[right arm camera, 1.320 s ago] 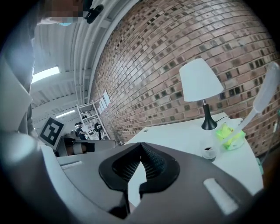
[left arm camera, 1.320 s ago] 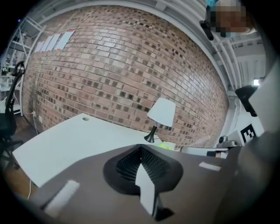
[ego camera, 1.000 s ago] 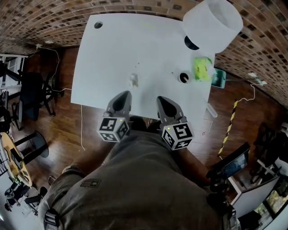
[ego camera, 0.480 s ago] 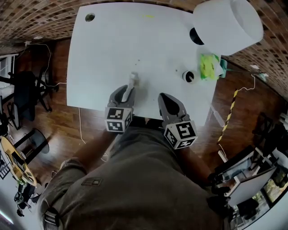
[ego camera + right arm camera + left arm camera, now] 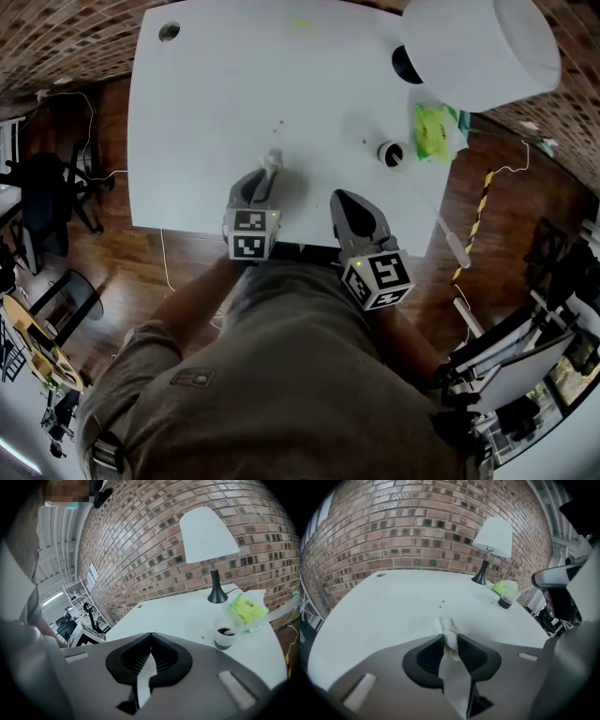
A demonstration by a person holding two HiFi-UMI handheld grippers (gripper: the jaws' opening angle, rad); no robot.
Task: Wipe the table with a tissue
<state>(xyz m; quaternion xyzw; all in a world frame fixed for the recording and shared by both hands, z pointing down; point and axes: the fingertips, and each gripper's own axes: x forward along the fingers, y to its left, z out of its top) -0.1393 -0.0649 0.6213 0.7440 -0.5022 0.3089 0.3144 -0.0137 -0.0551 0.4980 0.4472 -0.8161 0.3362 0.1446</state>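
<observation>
**Left gripper** (image 5: 450,641): jaws closing, set narrow, with the tissue (image 5: 446,626) between them. The tips touch the wad on both sides. The gripper is angled down at the near part of the table (image 5: 216,112).

**Tissue:** a small crumpled white wad standing on the table surface just ahead of the near edge. Its upper part pokes up past the jaw tips.

**Right gripper** (image 5: 151,634): jaws together with nothing in them. It is held above the near edge, beside the left gripper but apart from it.

**Table:** white and mostly bare. A few small brown specks (image 5: 442,603) lie beyond the tissue, toward the middle.

**Far right corner:** a lamp (image 5: 493,536) with a white shade, a small cup (image 5: 224,638) with dark contents, and a green packet (image 5: 246,609) just behind the cup.

**Handling note (judgement):**
- The step in hand appears to be securing the tissue before wiping.
- Let the jaws finish closing on the thick middle of the wad, so that enough paper hangs below the tips to meet the surface.
- Then press lightly and draw the wad toward the specks in overlapping passes.
- Too hard a press may tear the paper or scrape the tips on the table.
- Keep strokes short of the cup, which looks easy to knock over.
</observation>
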